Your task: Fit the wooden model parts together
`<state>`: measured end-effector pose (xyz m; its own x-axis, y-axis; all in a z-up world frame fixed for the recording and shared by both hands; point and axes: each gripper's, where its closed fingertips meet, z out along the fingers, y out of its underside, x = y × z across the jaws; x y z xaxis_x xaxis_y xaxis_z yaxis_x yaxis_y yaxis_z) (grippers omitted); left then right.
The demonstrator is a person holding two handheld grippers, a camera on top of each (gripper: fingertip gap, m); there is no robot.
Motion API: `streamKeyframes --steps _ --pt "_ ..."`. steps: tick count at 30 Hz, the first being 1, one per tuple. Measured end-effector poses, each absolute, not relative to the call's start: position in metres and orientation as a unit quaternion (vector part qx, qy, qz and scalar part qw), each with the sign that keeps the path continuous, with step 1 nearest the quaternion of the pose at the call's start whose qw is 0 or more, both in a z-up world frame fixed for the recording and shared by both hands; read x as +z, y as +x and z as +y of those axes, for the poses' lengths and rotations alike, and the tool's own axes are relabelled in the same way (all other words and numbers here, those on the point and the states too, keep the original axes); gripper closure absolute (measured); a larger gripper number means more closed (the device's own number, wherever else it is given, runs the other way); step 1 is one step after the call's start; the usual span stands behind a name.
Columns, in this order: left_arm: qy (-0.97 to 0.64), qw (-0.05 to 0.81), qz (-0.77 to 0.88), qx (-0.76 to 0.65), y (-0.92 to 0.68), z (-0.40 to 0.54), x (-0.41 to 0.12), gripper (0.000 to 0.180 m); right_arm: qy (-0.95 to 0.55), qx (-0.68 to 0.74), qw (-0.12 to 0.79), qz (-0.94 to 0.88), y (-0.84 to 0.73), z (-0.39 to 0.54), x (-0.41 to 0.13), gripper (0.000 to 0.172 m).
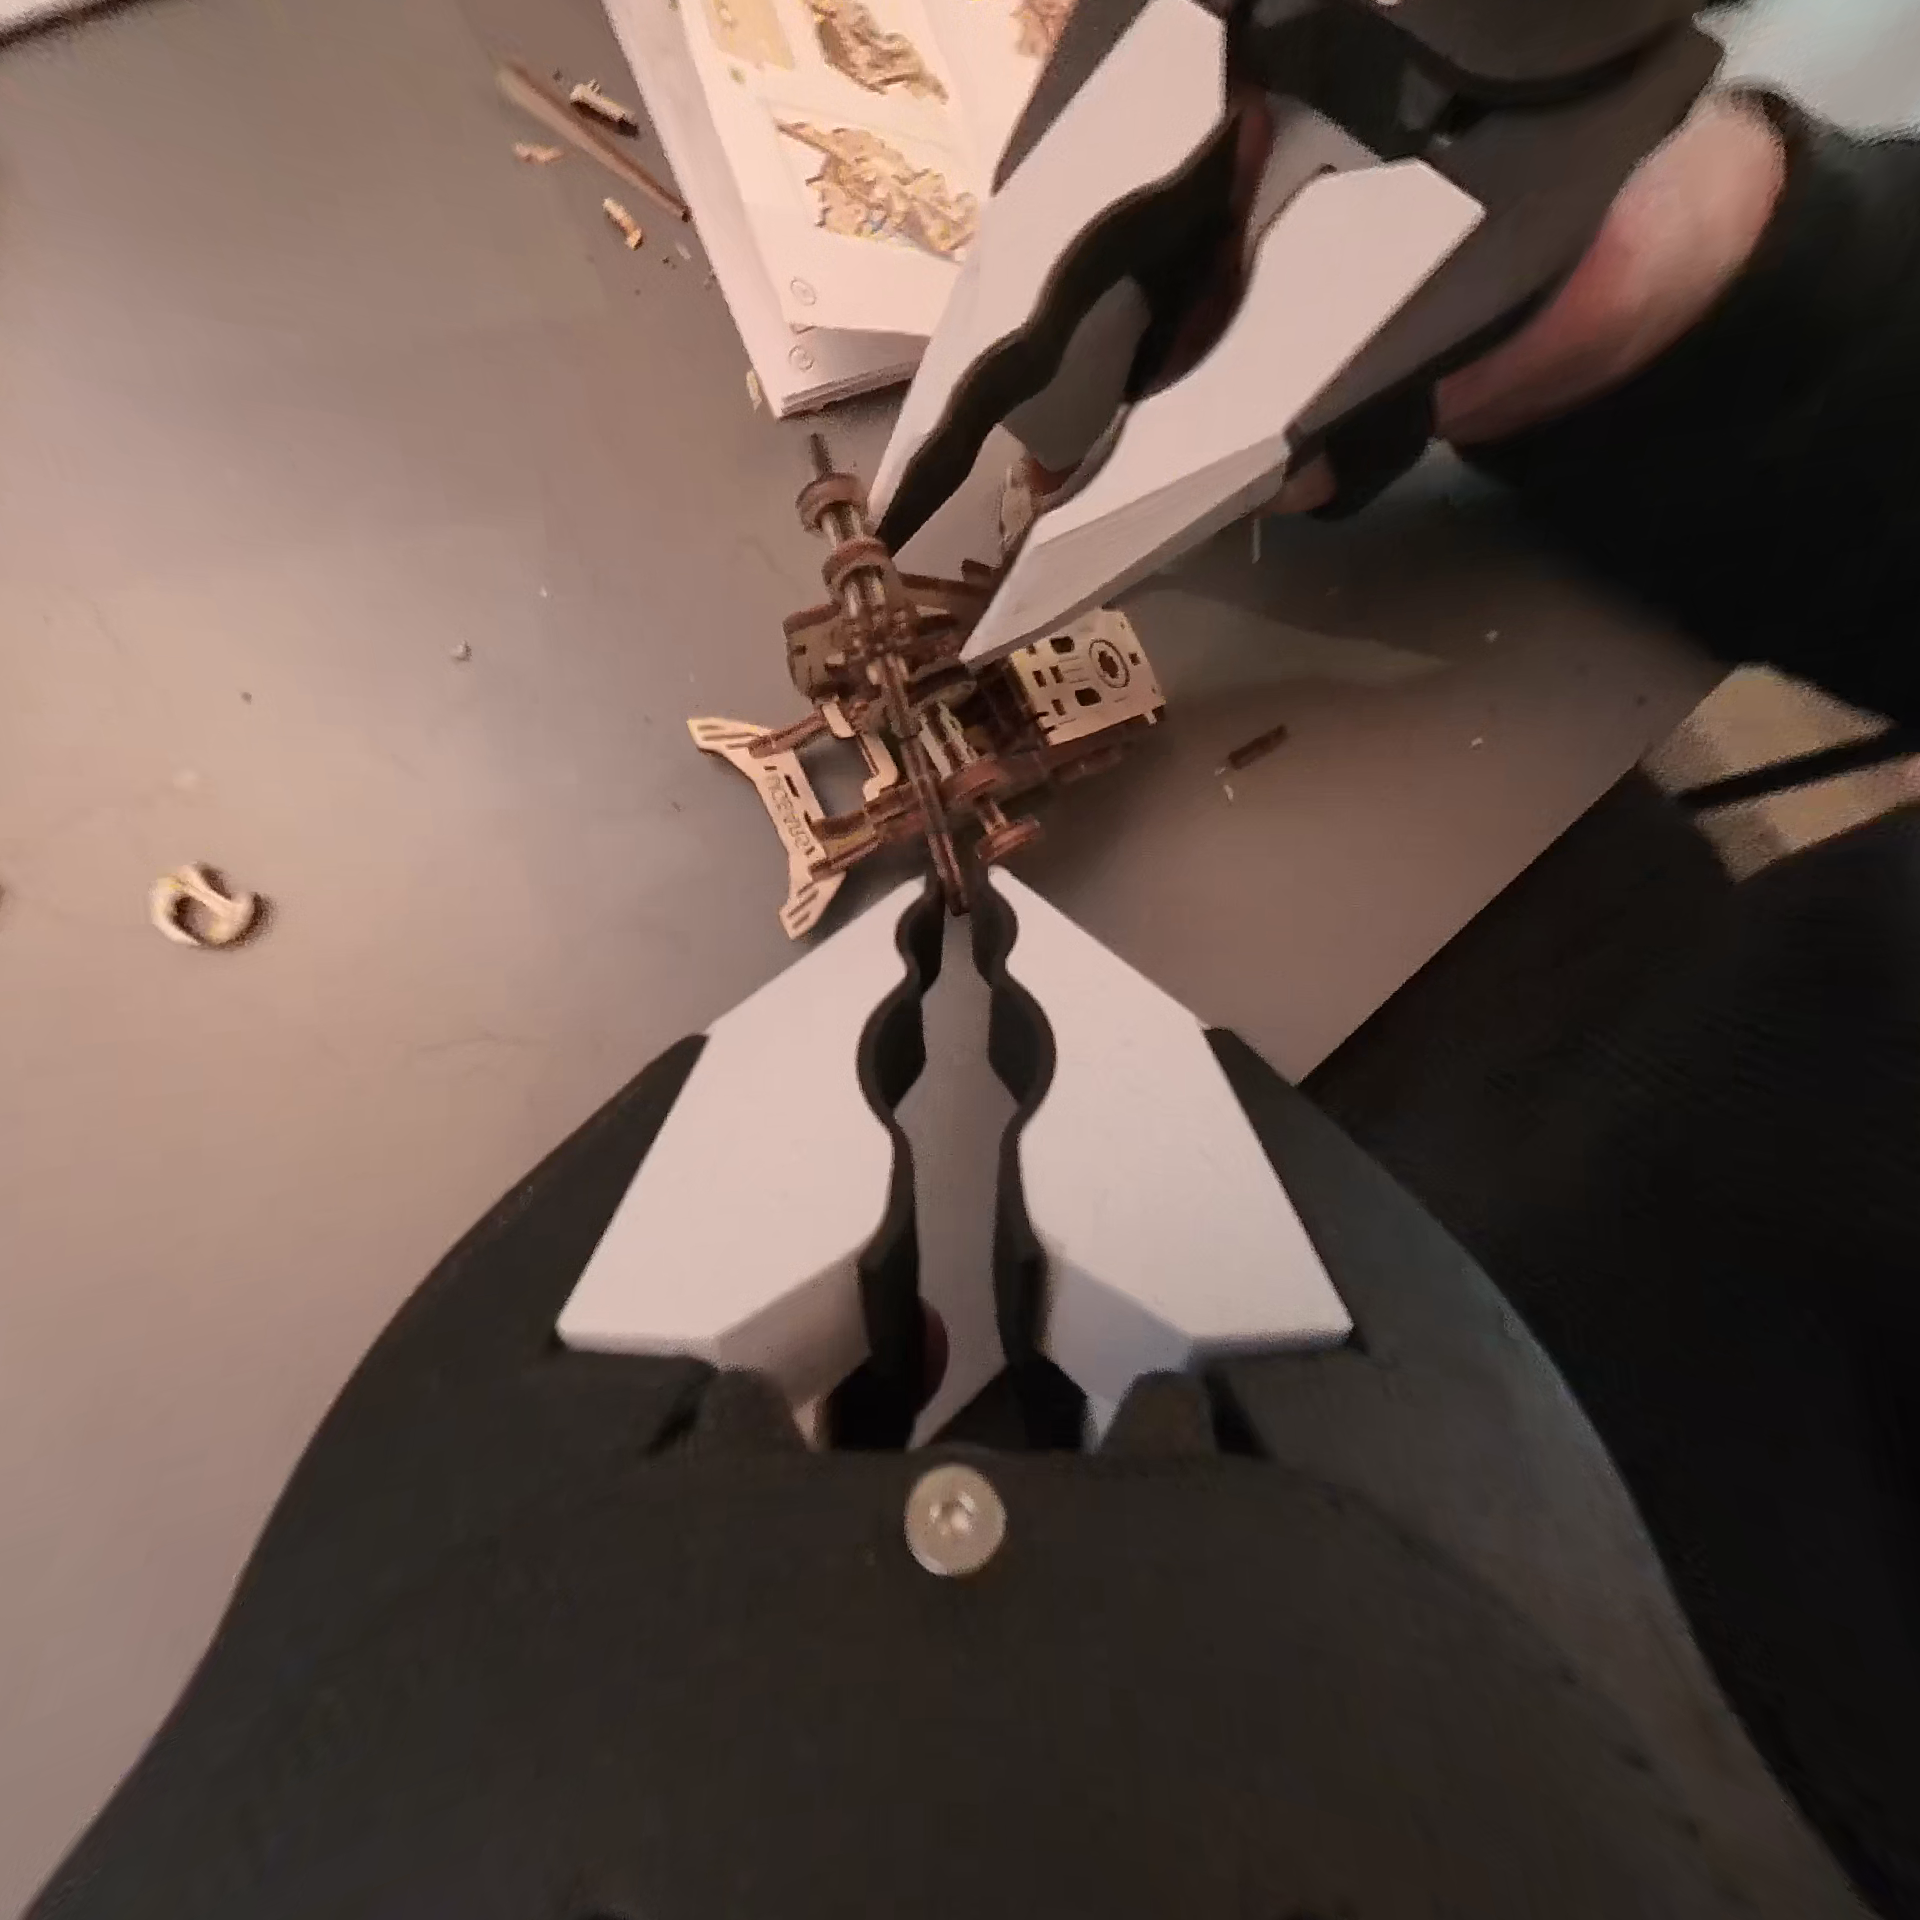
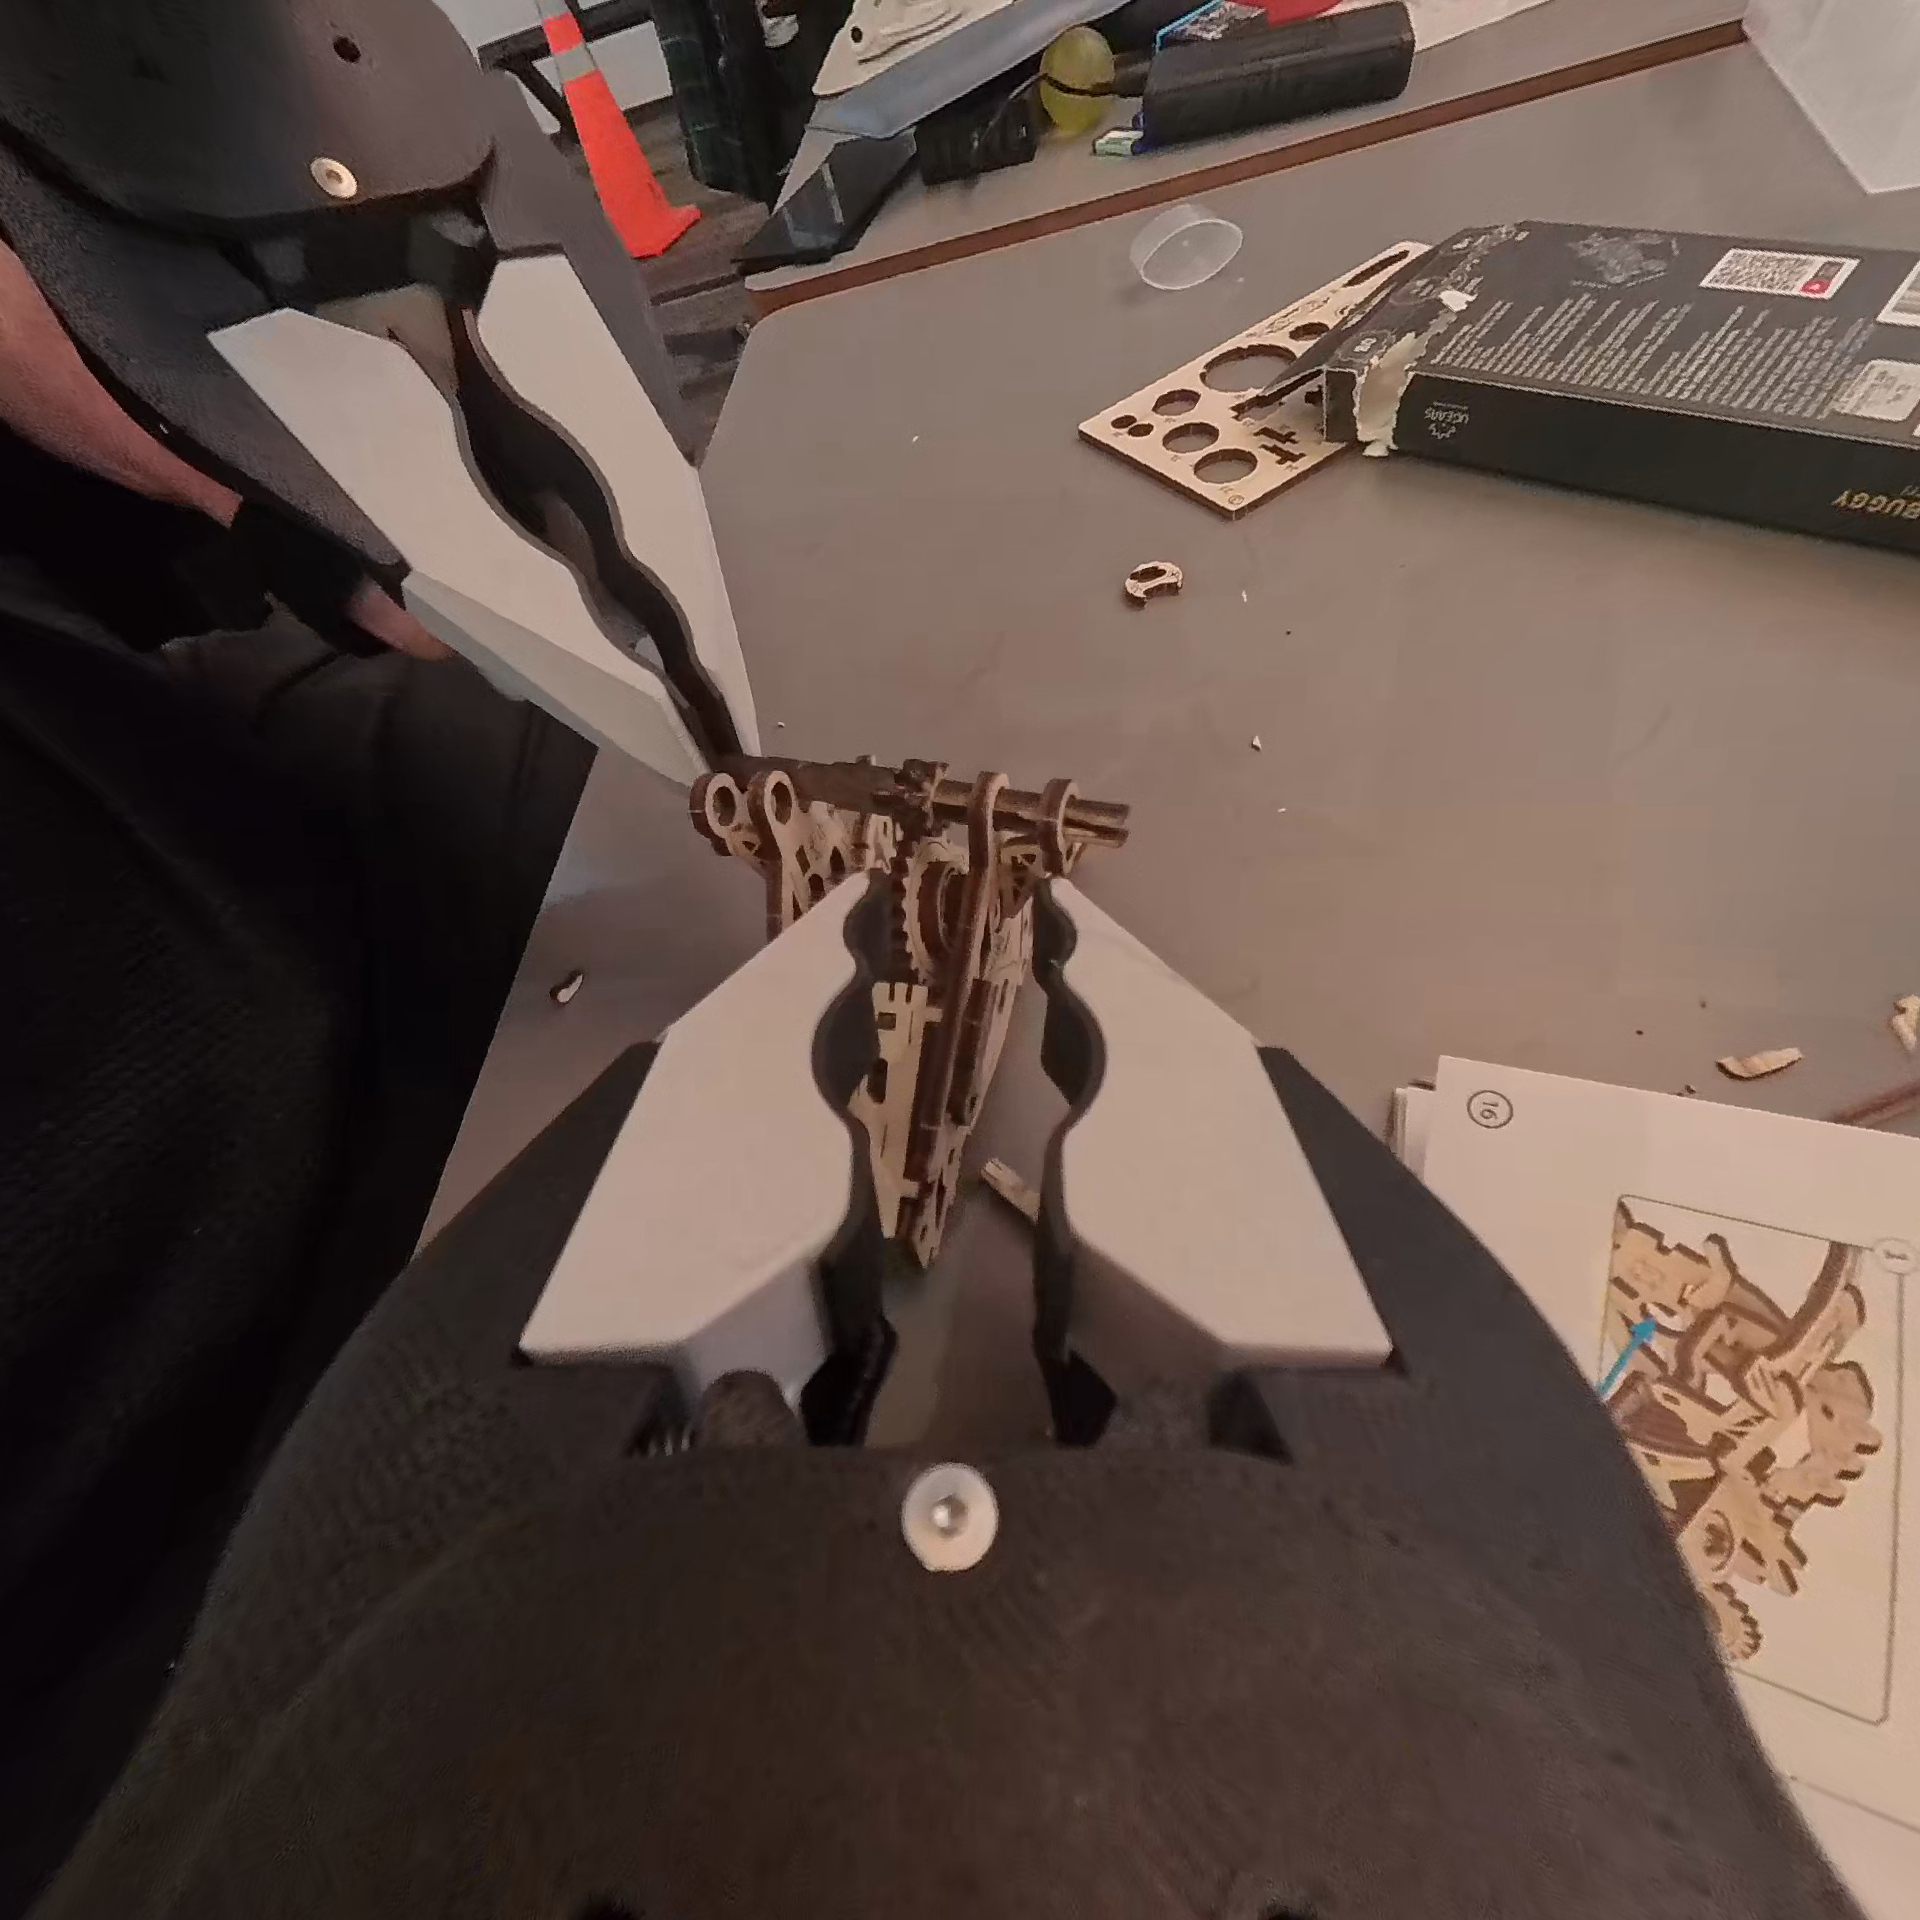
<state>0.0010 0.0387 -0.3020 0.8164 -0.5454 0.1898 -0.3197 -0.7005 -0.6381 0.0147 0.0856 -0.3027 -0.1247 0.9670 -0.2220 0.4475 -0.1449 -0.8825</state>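
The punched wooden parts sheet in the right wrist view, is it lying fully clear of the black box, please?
No, the punched wooden parts sheet has one end tucked into the torn open end of the black box.

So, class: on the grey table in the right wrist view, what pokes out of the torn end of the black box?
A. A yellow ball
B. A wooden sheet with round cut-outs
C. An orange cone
B: the wooden sheet full of round holes lies under the black box's torn end.

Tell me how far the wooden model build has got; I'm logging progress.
Done: the wooden model already carries frame, gears and axle. In hand: the right gripper clamps its body while the left gripper pinches a thin piece at its edge. Left: loose bits, like the small ring, lie unused.
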Motion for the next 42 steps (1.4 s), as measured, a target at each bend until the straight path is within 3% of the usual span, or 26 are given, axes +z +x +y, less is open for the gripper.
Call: streamKeyframes --steps 9,15,42 --pt "-0.851 0.312 0.401 -0.129 -0.001 0.041 -0.300 0.174 -0.599 0.466 0.273 -0.591 0.015 0.085 -0.304 0.147" --pt "-0.833 0.349 0.405 -0.140 0.003 0.053 -0.291 0.166 -0.612 0.450 0.261 -0.595 0.014 0.086 -0.311 0.138" --pt "-0.783 0.351 0.491 -0.149 0.001 0.041 -0.292 0.155 -0.594 0.435 0.259 -0.626 0.014 0.076 -0.316 0.153"
